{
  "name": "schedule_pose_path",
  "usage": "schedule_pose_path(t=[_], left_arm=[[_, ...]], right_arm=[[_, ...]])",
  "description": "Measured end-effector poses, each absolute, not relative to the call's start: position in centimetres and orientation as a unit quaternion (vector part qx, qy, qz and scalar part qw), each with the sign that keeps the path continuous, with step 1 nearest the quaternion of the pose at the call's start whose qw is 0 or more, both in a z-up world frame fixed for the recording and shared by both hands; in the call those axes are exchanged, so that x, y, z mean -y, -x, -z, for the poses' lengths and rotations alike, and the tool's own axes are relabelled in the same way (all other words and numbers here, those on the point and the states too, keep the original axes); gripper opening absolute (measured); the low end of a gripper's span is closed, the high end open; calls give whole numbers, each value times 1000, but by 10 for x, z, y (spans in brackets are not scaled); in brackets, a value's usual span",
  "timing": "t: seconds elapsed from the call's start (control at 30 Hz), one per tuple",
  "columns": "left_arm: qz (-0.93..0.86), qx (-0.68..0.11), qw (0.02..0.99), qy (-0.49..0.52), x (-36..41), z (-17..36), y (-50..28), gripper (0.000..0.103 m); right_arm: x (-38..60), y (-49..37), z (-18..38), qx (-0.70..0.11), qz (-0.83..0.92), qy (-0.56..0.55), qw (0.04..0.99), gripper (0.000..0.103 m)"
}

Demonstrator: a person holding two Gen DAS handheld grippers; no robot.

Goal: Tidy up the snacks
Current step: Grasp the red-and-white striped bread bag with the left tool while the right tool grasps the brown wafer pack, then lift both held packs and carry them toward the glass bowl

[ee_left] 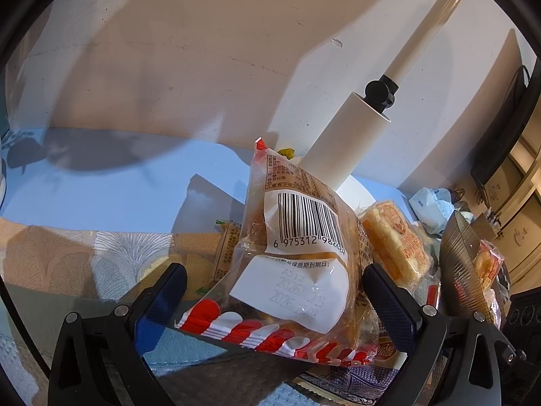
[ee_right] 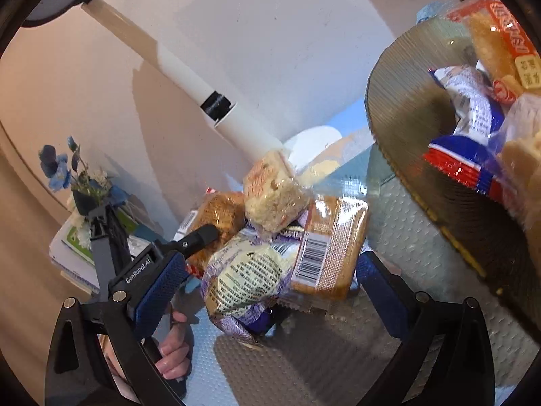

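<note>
Snack packets piling up beside a ribbed bowl, both grippers hovering with jaws spread.

The left gripper (ee_left: 270,291) is sitting low with a clear red-striped packet (ee_left: 297,253) lying between its parted fingers, not pinched by either; its label is showing a barcode reading 6 975312 9826… and a faint stamped code "A512" above dates starting 2026. In the other view the same tool's body is reading "GenRobot.AI", a person's hand (ee_right: 174,352) wrapping its handle. The right gripper (ee_right: 270,291) is also standing wide apart over a purple-and-white wrapper (ee_right: 243,284) of tiny print, a barcoded tan cake packet (ee_right: 331,253) leaning against it. To the right, the ribbed bowl (ee_right: 416,155) is holding more snacks, among them a blue-and-red packet (ee_right: 466,135).
</note>
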State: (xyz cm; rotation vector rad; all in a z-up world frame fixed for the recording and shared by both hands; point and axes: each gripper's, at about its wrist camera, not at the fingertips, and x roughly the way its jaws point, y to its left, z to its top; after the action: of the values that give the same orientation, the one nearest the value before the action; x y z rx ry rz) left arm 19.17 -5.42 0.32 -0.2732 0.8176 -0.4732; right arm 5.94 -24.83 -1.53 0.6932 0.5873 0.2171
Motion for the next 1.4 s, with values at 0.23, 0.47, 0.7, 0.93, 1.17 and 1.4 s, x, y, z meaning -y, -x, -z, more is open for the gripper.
schedule_pose_path(t=[0.23,0.47,0.7,0.93,1.17,1.4], left_arm=[[222,-381,888,130,53,-7,-189,103],[252,-349,895,118,59,-15,-182,56],[250,-312,913,82,71,-23,-170,45],[247,-292,920,86,65,-27,-163,43],[235,-294,922,87,64,-25,-163,44],[231,-292,925,80,66,-25,-162,44]], right_arm=[[249,-62,16,-287,-83,-330,895,92],[246,-67,18,-315,-32,-302,899,39],[246,-66,18,-311,-48,-305,899,38],[249,-60,16,-304,-73,-312,897,38],[249,-61,16,-305,-95,-318,893,38],[240,-63,11,-304,-99,-301,898,38]])
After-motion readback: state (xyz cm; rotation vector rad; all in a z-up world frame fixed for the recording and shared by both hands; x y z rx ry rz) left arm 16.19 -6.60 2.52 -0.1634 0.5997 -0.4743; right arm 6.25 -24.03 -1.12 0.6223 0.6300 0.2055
